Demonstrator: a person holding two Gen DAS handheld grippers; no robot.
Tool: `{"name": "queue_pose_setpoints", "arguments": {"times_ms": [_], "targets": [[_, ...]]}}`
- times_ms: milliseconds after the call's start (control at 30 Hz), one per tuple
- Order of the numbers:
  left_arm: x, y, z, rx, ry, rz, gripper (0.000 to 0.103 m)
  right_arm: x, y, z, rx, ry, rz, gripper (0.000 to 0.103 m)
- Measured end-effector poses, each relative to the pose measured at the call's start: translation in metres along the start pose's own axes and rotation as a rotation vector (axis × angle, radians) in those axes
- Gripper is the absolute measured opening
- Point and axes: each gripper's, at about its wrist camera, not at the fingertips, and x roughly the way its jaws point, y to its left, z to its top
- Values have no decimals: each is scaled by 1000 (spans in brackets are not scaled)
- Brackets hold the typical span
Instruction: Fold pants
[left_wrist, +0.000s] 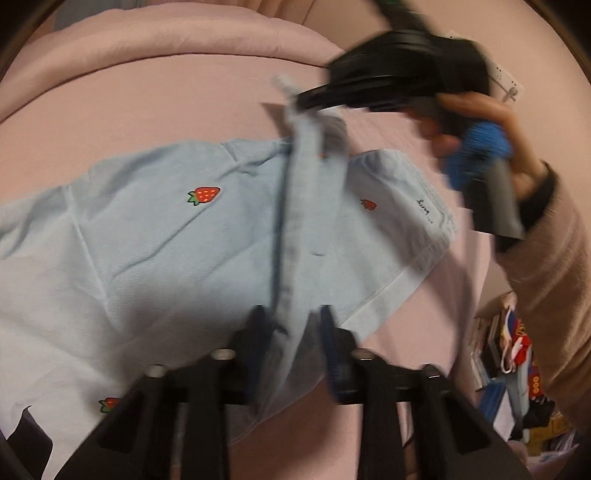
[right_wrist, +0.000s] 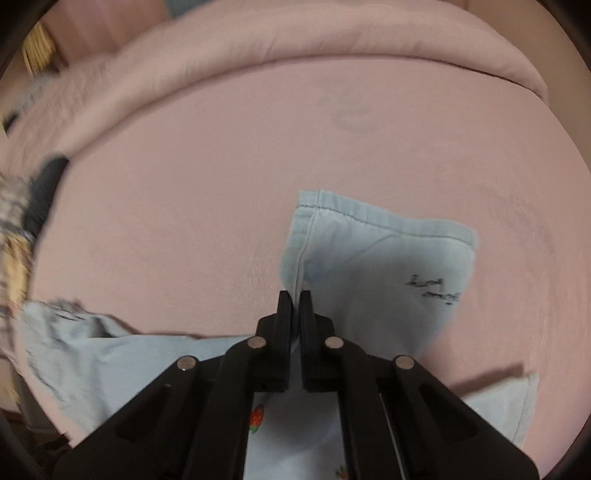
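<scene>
Light blue pants (left_wrist: 155, 236) with small red strawberries lie on a pink bed (left_wrist: 147, 107). My left gripper (left_wrist: 293, 317) is shut on a raised fold of the fabric near the bottom of the left wrist view. My right gripper (left_wrist: 295, 101) shows there at upper right, shut on the far end of the same raised fold. In the right wrist view my right gripper (right_wrist: 294, 299) pinches the seam of a lifted pant leg (right_wrist: 373, 258) that bears small black script near its hem. The rest of the pants (right_wrist: 110, 365) lies flat below.
A rolled pink duvet (right_wrist: 295, 40) runs along the far side of the bed. Grey and striped cloth (right_wrist: 22, 206) lies at the left edge. Bags and clutter (left_wrist: 517, 373) stand on the floor at the right. The person's right hand and sleeve (left_wrist: 546, 258) are at the right.
</scene>
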Motion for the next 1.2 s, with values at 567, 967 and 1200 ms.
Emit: {"name": "queue_pose_setpoints", "arguments": {"times_ms": [567, 967, 1200], "targets": [[13, -18, -12, 115, 3, 74, 11, -77, -117, -184, 467, -207, 193, 6], [17, -25, -14, 140, 0, 114, 7, -89, -141, -191, 623, -301, 259, 39], [-7, -20, -11, 129, -50, 59, 4, -105, -133, -189, 554, -353, 220, 6]]}}
